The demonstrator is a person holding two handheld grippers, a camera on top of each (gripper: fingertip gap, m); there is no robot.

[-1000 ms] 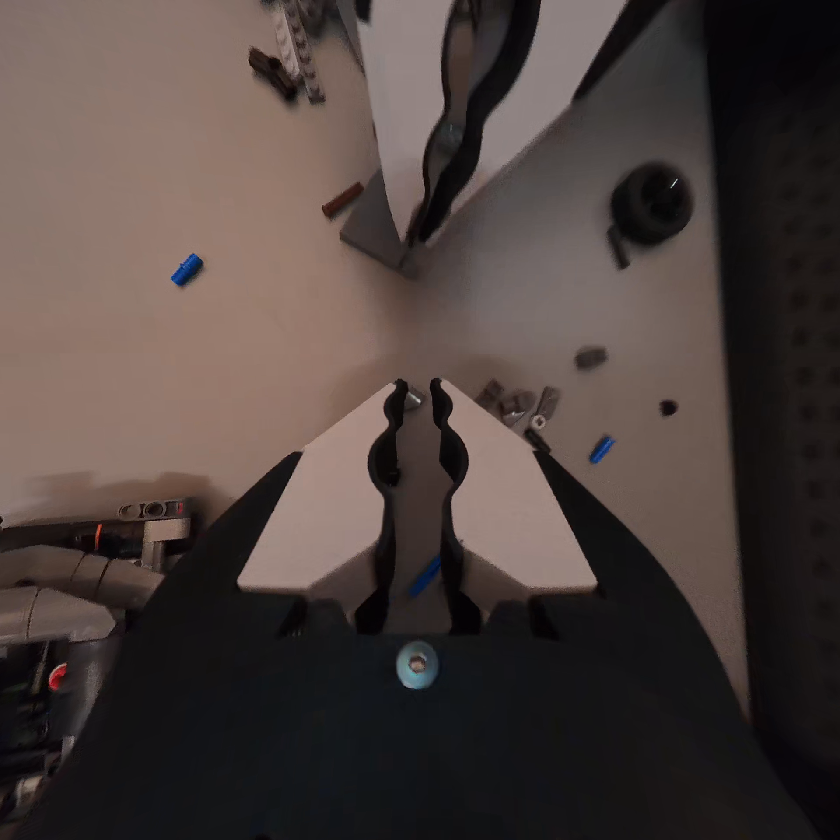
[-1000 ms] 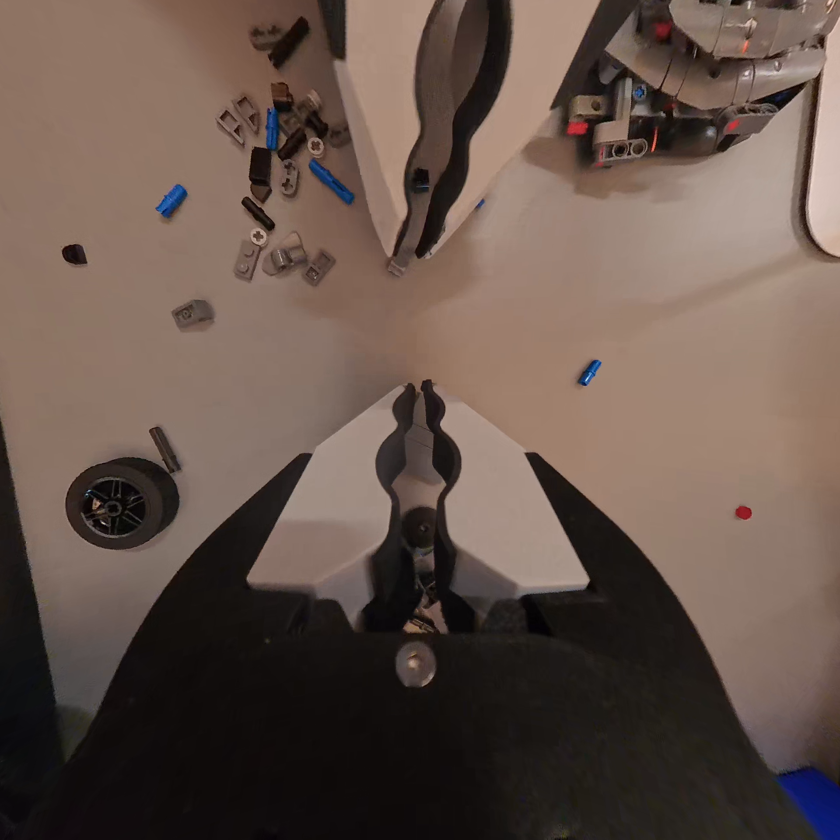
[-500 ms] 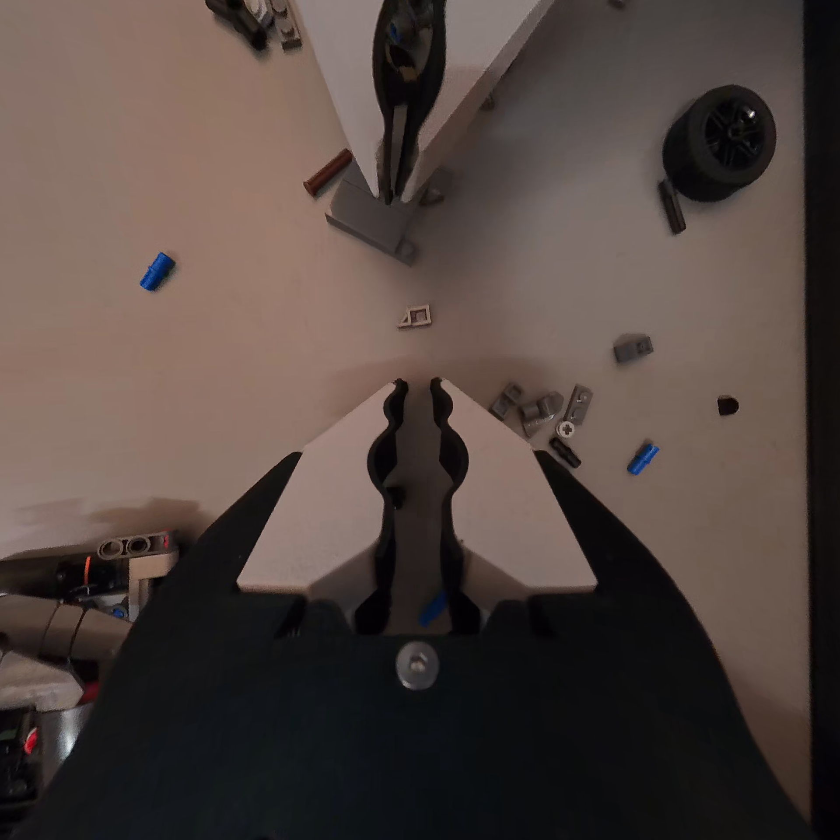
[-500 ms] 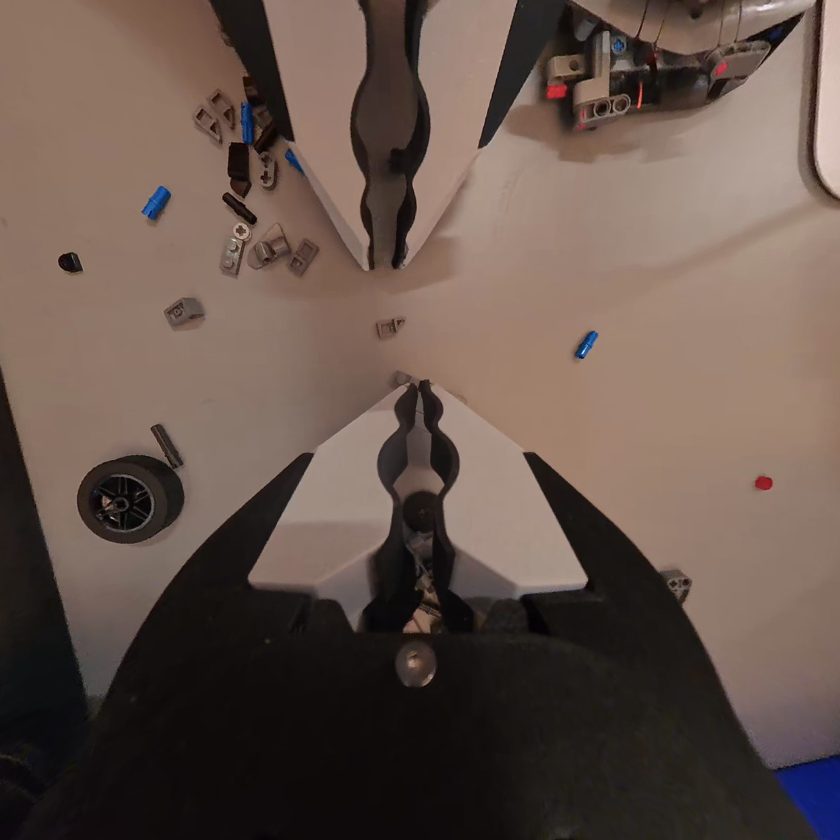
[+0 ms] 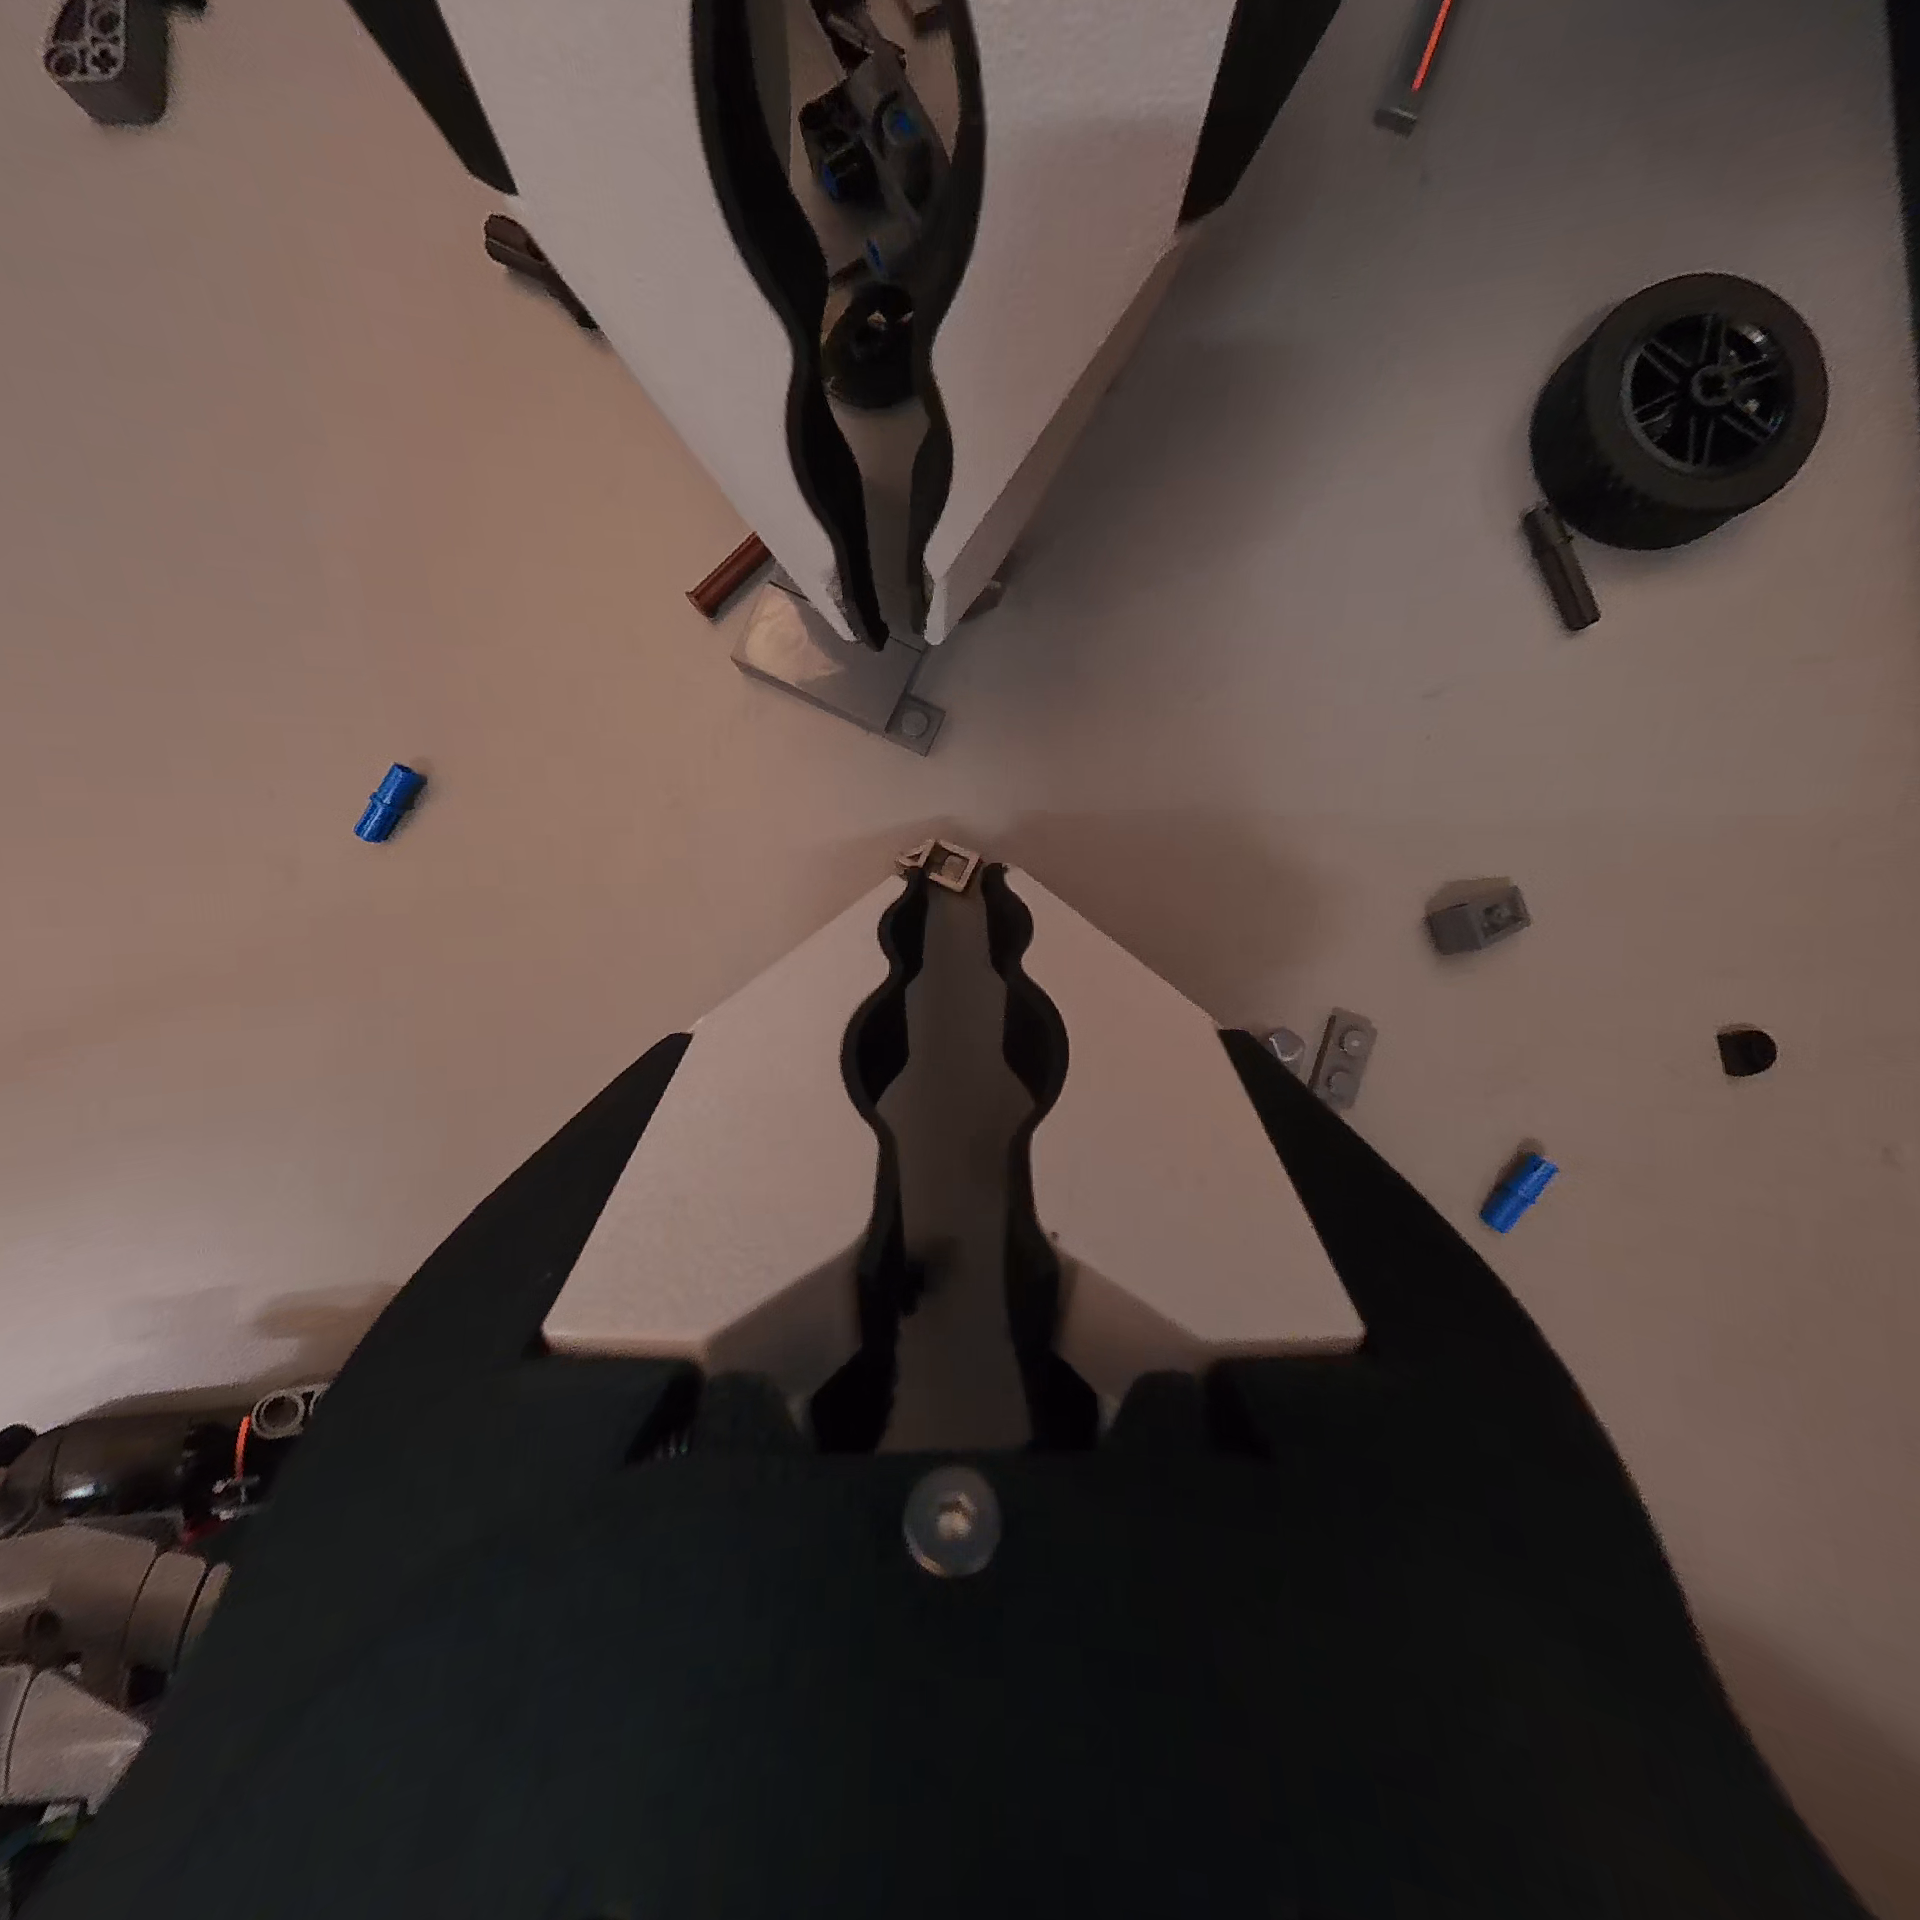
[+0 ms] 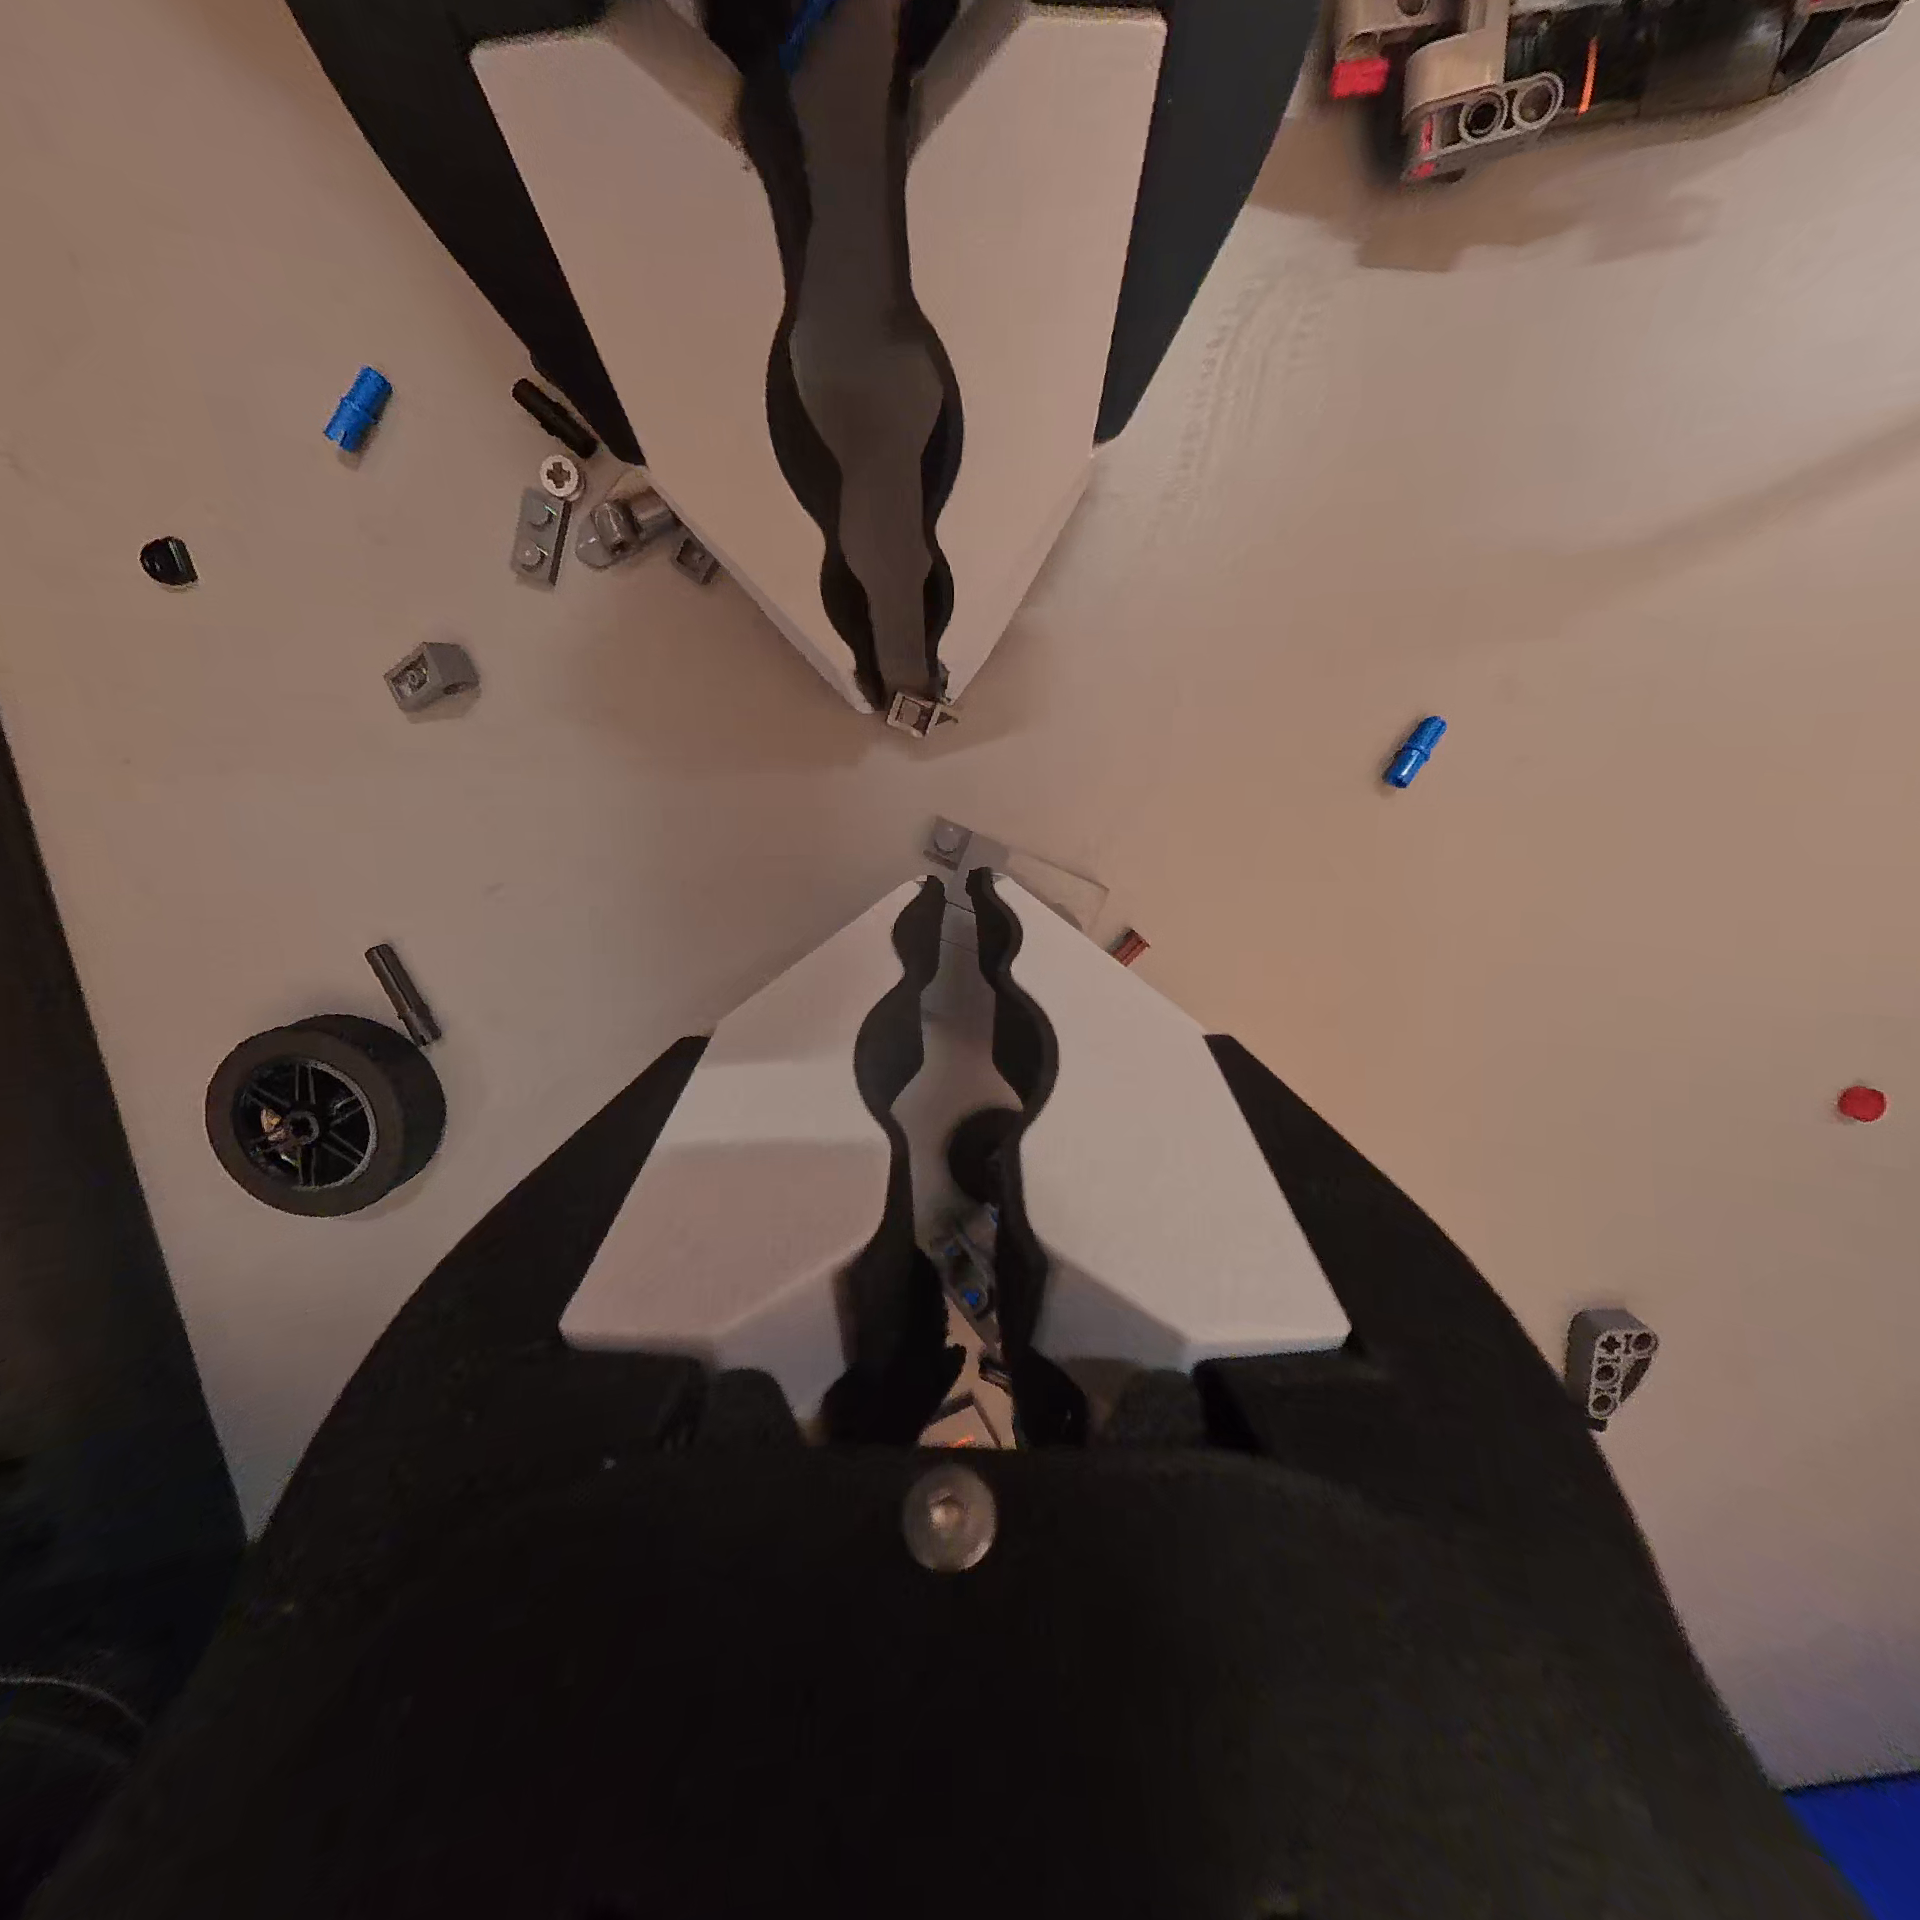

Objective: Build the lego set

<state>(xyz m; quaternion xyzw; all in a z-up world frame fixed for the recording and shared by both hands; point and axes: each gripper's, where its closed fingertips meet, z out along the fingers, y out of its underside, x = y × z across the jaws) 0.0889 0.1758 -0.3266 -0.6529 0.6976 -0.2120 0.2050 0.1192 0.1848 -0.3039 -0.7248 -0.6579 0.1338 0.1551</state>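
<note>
Two black-and-white grippers meet tip to tip over a smooth pale table (image 5: 260, 520) — the left gripper (image 5: 948, 883) pinching a small grey open-frame Lego piece (image 5: 943, 864), the right gripper (image 6: 954, 881) nearly closed on a flat grey studded plate (image 6: 961, 847).

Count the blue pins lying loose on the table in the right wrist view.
2. One blue pin lies at upper left, near the grey parts; the other lies alone at right. More may be hidden under the grippers.
</note>
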